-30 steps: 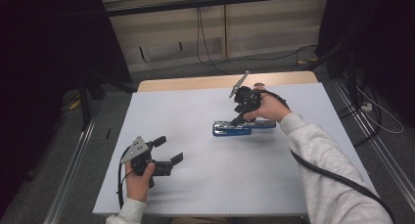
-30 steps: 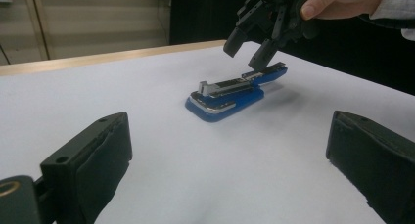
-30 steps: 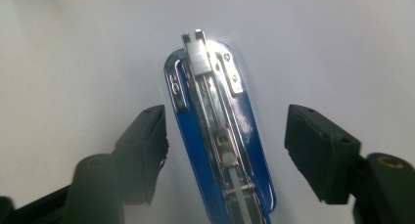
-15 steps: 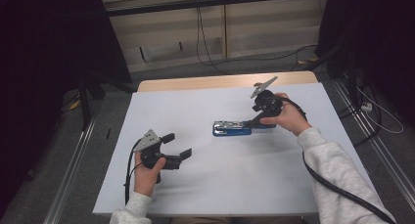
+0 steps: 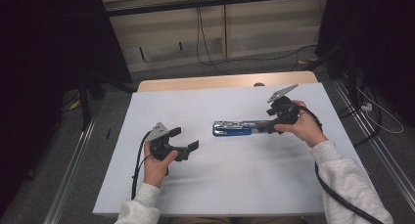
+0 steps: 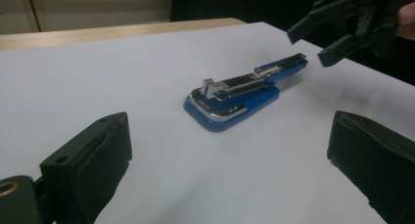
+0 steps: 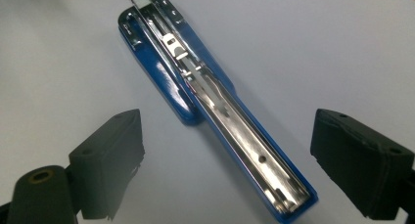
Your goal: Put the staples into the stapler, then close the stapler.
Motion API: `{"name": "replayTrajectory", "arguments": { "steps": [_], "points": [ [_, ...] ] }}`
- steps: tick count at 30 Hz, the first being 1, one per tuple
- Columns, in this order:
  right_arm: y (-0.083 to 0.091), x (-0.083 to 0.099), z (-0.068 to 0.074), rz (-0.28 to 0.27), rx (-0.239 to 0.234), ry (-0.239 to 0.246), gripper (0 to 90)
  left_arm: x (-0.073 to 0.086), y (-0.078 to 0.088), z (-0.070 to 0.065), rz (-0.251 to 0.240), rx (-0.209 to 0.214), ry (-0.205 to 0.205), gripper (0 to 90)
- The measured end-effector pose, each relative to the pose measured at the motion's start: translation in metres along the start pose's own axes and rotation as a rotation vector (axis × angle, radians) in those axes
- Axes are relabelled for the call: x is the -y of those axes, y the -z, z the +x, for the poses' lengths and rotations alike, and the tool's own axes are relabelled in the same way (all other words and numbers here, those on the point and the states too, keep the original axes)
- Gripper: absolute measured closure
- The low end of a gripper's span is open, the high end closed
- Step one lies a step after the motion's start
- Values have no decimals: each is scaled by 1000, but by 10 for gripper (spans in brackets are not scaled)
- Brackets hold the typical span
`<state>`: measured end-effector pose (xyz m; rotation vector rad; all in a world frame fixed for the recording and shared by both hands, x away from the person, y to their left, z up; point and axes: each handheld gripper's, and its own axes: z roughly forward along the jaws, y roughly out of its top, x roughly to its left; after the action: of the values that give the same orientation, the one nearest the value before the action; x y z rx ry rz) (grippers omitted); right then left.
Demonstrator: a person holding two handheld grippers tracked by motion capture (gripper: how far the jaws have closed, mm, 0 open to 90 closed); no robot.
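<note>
A blue stapler (image 5: pixel 234 128) lies swung open and flat on the white table top (image 5: pixel 220 185), its chrome magazine facing up (image 7: pixel 215 101). My right gripper (image 5: pixel 267 127) is at the stapler's right end. Its jaws have just been opening and now stand wide, with the tip of the stapler's arm lying untouched between them (image 7: pixel 227 136). My left gripper (image 5: pixel 185 139) is open and empty, a short way left of the stapler and pointing at it (image 6: pixel 235 94). The right gripper (image 6: pixel 328 35) shows beyond the stapler in the left gripper view.
The white sheet covers a wooden table whose far edge (image 5: pixel 225 82) shows. Metal rails (image 5: pixel 73 185) run along both sides on the floor, with cables (image 5: pixel 377 116) at the right and behind.
My right hand has moved right along the stapler and its jaws have widened. My left hand has edged right, toward the stapler. The stapler has stayed in place.
</note>
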<state>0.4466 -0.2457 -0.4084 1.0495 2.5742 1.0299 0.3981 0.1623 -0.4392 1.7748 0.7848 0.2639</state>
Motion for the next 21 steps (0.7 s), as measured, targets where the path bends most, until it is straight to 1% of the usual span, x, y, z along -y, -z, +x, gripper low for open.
{"name": "replayTrajectory", "arguments": {
  "steps": [2,4,8,9,10,11,13,16,18,21],
  "points": [
    [3,4,-1,-14,-1,-18,114,-1,-4,1,6,7,5,29],
    [6,8,-2,-21,8,-19,114,-2,-8,2,11,-4,3,30],
    [8,17,-4,-13,20,-48,113,-2,-14,4,0,-5,17,30],
    [8,19,-4,-9,24,-54,113,-3,-16,5,13,-8,14,30],
    [9,21,-5,-8,27,-50,113,-4,-17,5,20,-21,9,30],
    [9,22,-5,-12,33,-52,113,-5,-19,5,19,-23,10,31],
    [12,24,-6,-13,38,-57,112,-7,-23,5,20,-14,12,31],
    [16,28,-5,-31,46,-63,112,-8,-30,3,24,-17,3,33],
    [19,31,-5,-20,55,-56,111,-8,-33,3,33,-21,9,36],
    [23,36,-6,-30,60,-70,115,-11,-38,2,51,-38,-10,44]
  ]
}}
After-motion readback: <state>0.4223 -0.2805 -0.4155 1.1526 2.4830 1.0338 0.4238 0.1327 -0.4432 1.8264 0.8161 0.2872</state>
